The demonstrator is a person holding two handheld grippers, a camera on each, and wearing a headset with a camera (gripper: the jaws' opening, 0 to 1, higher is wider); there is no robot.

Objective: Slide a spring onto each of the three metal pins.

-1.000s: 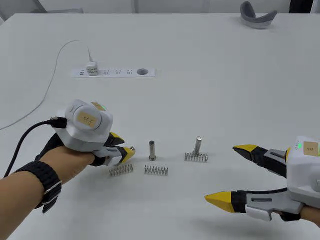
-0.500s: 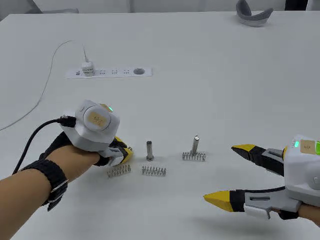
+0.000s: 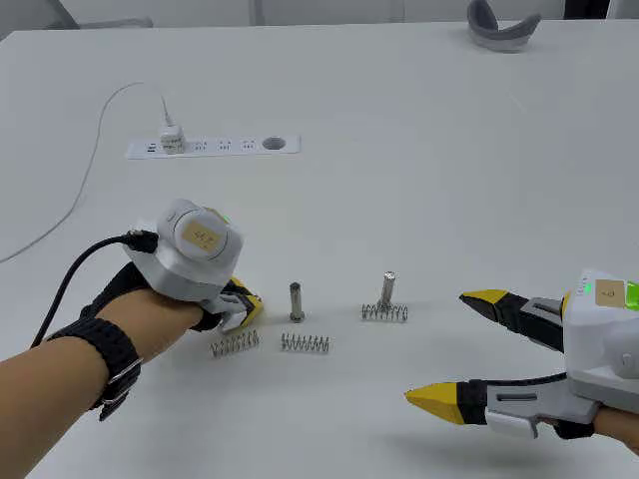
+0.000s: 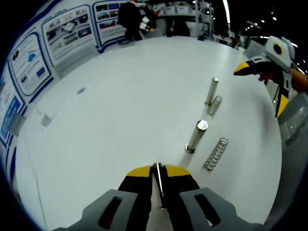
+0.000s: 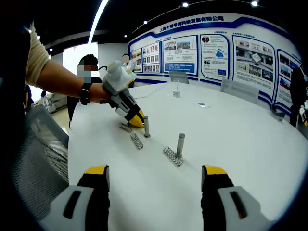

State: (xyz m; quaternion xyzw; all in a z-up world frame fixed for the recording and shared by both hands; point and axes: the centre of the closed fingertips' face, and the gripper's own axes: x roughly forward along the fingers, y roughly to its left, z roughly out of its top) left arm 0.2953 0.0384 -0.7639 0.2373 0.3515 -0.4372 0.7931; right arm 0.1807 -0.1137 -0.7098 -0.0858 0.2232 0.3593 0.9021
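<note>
Two metal pins stand upright on the white table, one (image 3: 297, 301) in the middle and one (image 3: 387, 289) to its right. Three springs lie flat: one (image 3: 235, 344) below my left gripper, one (image 3: 305, 343) in front of the middle pin, one (image 3: 384, 313) against the right pin's base. My left gripper (image 3: 246, 305) rests tips-down left of the middle pin. It is shut on a third metal pin (image 4: 158, 174), a thin sliver between the yellow tips. My right gripper (image 3: 451, 347) hovers open and empty at the right. Its own view (image 5: 155, 173) looks at the pins (image 5: 180, 143).
A white power strip (image 3: 213, 146) with a plug (image 3: 172, 137) and a cable (image 3: 95, 170) lies at the back left. A grey curved band (image 3: 502, 28) sits at the far right edge. A person's arm with a black wrist strap (image 3: 105, 359) holds the left gripper.
The left gripper's body has leaned a little to the right over its tips, which stay at the same spot. The right gripper, pins and springs have not moved.
</note>
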